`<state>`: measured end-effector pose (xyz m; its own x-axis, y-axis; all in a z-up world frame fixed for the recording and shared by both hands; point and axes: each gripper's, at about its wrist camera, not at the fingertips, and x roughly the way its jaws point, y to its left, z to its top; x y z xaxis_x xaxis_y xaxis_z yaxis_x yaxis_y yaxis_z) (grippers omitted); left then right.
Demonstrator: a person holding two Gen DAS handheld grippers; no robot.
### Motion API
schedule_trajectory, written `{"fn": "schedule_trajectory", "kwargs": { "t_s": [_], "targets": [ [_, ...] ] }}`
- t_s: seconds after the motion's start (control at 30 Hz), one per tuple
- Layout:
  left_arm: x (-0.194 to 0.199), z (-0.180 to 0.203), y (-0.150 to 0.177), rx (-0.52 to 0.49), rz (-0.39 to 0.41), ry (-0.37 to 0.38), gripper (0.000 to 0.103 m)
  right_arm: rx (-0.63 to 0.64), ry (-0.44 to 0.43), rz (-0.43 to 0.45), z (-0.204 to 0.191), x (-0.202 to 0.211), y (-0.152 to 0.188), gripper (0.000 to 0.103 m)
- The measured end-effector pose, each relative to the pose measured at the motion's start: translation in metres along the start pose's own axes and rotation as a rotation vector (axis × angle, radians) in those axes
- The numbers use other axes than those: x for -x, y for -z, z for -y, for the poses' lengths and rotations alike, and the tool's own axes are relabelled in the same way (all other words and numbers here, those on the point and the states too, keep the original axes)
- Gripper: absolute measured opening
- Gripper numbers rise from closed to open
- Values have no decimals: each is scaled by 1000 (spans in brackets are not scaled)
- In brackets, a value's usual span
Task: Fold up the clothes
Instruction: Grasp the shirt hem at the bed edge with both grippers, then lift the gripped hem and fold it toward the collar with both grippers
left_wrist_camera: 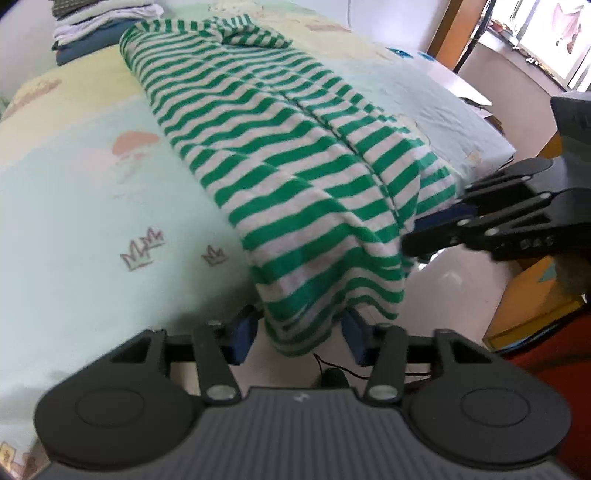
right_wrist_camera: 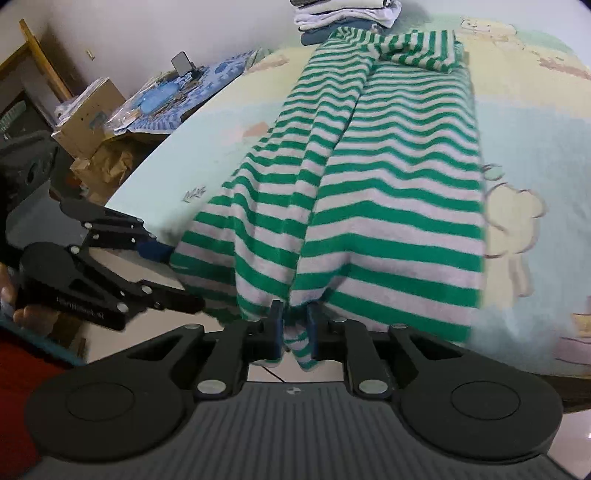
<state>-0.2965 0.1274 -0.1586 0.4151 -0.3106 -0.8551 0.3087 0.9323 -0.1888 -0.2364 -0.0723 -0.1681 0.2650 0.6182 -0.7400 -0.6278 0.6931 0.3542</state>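
A green-and-white striped garment (left_wrist_camera: pixel 288 166) (right_wrist_camera: pixel 399 184) lies lengthwise on the bed, folded into a long strip, its near hem hanging over the bed's edge. In the left wrist view my left gripper (left_wrist_camera: pixel 299 339) stands open, blue pads wide apart, with the hanging hem corner between them. My right gripper (right_wrist_camera: pixel 293 328) is shut on a bunched fold of the same hem. Each gripper shows in the other's view: the right gripper (left_wrist_camera: pixel 417 232) beside the hem's right corner, the left gripper (right_wrist_camera: pixel 177 275) at its left corner.
The bed (left_wrist_camera: pixel 74 184) (right_wrist_camera: pixel 221 147) has a pale printed sheet. A pile of folded clothes (left_wrist_camera: pixel 88 26) (right_wrist_camera: pixel 347 14) sits at its far end. Cardboard boxes (right_wrist_camera: pixel 92 107) and clutter stand to the left. A hand (right_wrist_camera: pixel 29 314) holds the left gripper.
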Motion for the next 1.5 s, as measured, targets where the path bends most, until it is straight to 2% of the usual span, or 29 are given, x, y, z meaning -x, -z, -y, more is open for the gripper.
{"fn": "schedule_trajectory", "kwargs": {
  "t_s": [0.03,0.13,0.23,0.3,0.4,0.47,0.53,0.6,0.73,0.87,0.93,1.0,1.03,1.13,1.23,1.33,1.4,1.5],
  "targets": [
    [-6,-1,0,8,-15,-3,7,-16,6,-13,0,-4,1,7],
    [-8,-1,3,-3,-18,-15,6,-3,-17,-32,-4,-8,3,8],
    [-5,-3,5,-5,-20,-31,6,12,4,-65,-2,-10,7,20],
    [-5,-3,5,-8,-22,-45,6,43,6,-76,-1,1,9,20],
    [-7,3,7,-32,-21,-64,6,74,63,-24,9,37,14,22],
    [-8,8,8,-52,-25,-73,6,38,115,-23,28,53,19,29],
    [-9,9,9,-47,-34,-68,6,-9,133,-13,47,61,21,30],
    [-7,9,10,-45,-40,-51,8,-47,113,-22,58,58,21,34],
    [-8,4,11,-47,-30,-40,40,46,100,-36,57,39,23,39],
    [-15,3,9,-41,-36,-5,48,70,64,-63,69,29,25,39],
    [-17,0,9,-15,-36,25,53,71,16,-52,76,27,23,39],
    [-22,-2,9,9,-27,27,62,97,-14,-54,76,26,24,39],
    [-24,-3,9,12,-25,14,64,110,-28,-55,75,25,24,35],
    [-30,1,10,10,-21,-4,66,150,-72,-58,75,23,25,34],
    [-32,11,12,-17,-34,10,47,189,-115,-62,75,21,26,37],
    [-32,18,10,-24,-29,9,47,191,-133,-48,76,23,26,36],
    [-35,15,10,-4,-36,5,47,189,-139,-26,79,20,27,26],
    [-38,14,8,27,-57,12,46,217,-164,-41,78,15,26,31]
  ]
}}
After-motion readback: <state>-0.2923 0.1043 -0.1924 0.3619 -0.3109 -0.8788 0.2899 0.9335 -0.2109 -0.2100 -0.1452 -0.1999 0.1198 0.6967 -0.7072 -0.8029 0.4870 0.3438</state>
